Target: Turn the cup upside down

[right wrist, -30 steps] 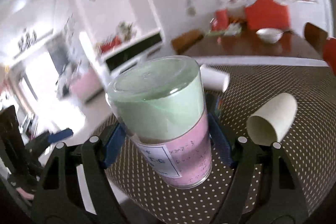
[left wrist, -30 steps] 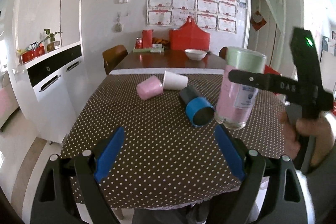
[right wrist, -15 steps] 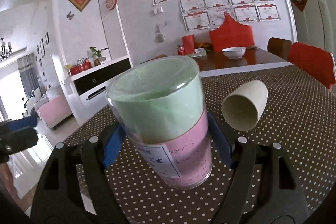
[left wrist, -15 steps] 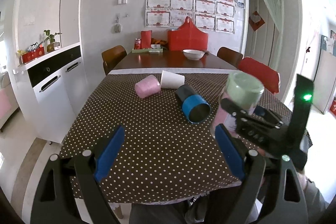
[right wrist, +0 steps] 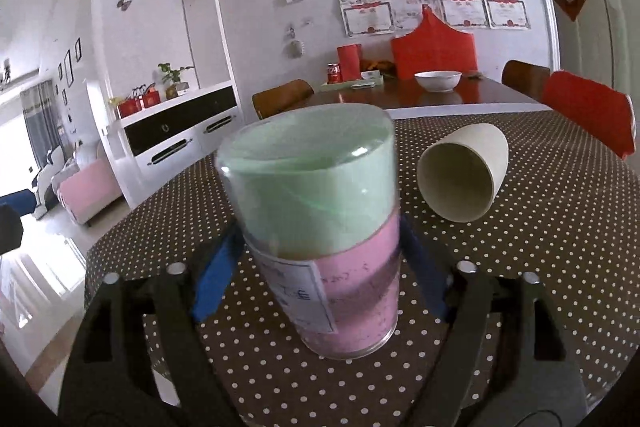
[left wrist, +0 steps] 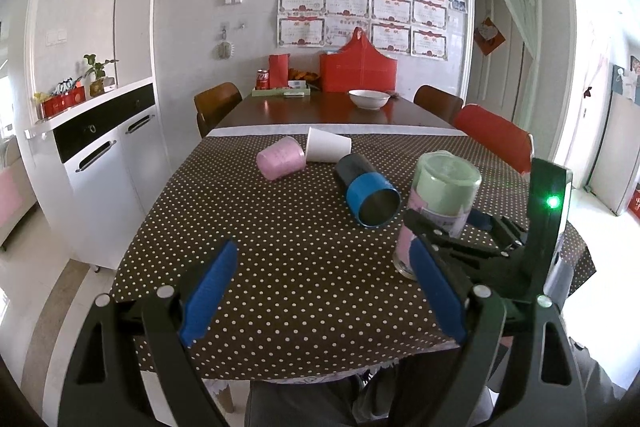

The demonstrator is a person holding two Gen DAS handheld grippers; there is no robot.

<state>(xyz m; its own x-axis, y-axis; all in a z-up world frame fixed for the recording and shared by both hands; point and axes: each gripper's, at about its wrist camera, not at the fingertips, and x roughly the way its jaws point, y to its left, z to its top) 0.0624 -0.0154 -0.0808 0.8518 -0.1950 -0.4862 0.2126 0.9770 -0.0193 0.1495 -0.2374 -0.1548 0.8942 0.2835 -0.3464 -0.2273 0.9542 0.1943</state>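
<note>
The right gripper (right wrist: 320, 259) clamps its blue pads against both sides of the clear cup (right wrist: 316, 227), which stands inverted, closed base up and rim apparently on the polka-dot tablecloth (right wrist: 560, 267), just in front of the tipped cream cup (right wrist: 464, 179). The step in hand appears to be set-down; the next move calls for opening the pads evenly and retracting without tipping the cup. The left gripper (left wrist: 320, 291) is wide open and empty, well short of the clear cup.

Left wrist view: raised over near edge of surface (left wrist: 280, 267), facing far wall, wide. Right wrist view: low, facing same wall, close behind cup (right wrist: 320, 227). Shared: cup (left wrist: 436, 211), bowl (left wrist: 368, 99), cabinet (left wrist: 104, 163).
</note>
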